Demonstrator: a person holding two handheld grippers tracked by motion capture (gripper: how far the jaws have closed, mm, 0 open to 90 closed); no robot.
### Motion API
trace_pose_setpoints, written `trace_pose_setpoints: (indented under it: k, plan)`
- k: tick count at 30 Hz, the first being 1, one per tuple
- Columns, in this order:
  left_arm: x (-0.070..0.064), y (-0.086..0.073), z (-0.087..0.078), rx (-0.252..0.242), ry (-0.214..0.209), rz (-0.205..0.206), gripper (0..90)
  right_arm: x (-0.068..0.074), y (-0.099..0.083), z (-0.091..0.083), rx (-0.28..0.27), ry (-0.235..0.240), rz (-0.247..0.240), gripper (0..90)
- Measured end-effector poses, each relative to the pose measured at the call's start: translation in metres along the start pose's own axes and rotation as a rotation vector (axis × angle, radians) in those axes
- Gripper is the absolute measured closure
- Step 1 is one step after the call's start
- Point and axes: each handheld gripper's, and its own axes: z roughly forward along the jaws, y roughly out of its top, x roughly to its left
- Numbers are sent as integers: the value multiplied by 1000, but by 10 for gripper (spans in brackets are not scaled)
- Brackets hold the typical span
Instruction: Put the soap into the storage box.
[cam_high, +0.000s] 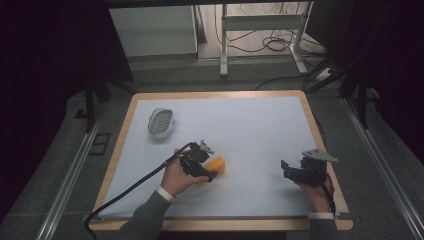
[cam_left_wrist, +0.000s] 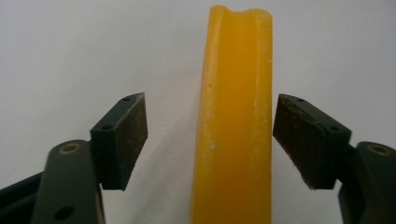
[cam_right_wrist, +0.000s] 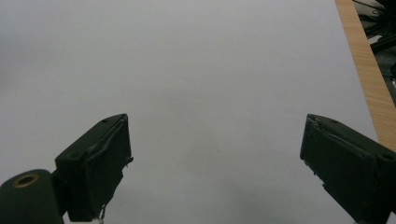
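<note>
Left tongs (cam_left_wrist: 210, 140) stand apart astride the yellow-orange spongy block (cam_left_wrist: 236, 121), seemingly poised to grasp and needing only to close, while right tongs (cam_right_wrist: 215, 163) gape over bare white table (cam_right_wrist: 210, 70).

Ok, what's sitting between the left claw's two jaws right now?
The yellow block stands between the open jaws of the left claw in the left gripper view, with a gap showing on each side, wider on the left.

The left gripper (cam_high: 210, 170) covers part of the yellow block (cam_high: 217, 164) in the high view. In the left gripper view the block's near end is cut off by the bottom edge. The pattern of the small white object (cam_high: 161, 122) near the table's far left corner is too small to tell.
</note>
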Motion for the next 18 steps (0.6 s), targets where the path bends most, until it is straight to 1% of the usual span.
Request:
trace_pose_setpoints:
  k: [1, 3, 4, 5, 6, 7, 10, 12, 14, 18]
  plan:
    - [0, 0, 2, 10, 1, 2, 307, 0, 0, 0, 1, -2, 0, 89]
    - [-1, 0, 3, 11, 3, 1, 352, 0, 0, 0, 2, -2, -2, 88]
    - [-2, -1, 5, 18, -1, 1, 352, 0, 0, 1, 1, -2, 0, 88]
    - [-3, -1, 5, 10, -5, 2, 458, 0, 0, 1, 3, -3, -3, 88]
    - [-5, -2, 6, 7, -21, -2, 488, 0, -1, 1, 3, -5, -4, 88]
    - [-6, -2, 7, 11, -27, -2, 510, 0, -1, 1, 3, -6, -5, 89]
    - [-5, -2, 8, 19, -10, 6, 583, 0, -1, 1, 4, -7, -6, 88]
    - [-5, -2, 8, 22, -11, 10, 597, 0, 0, 1, 5, -9, -6, 88]
    - [-6, -3, 7, 23, -3, 20, 605, 1, 0, 0, 8, -10, -6, 88]
    - [-4, -3, 6, 26, -18, 28, 610, 1, 0, 0, 3, -13, -7, 88]
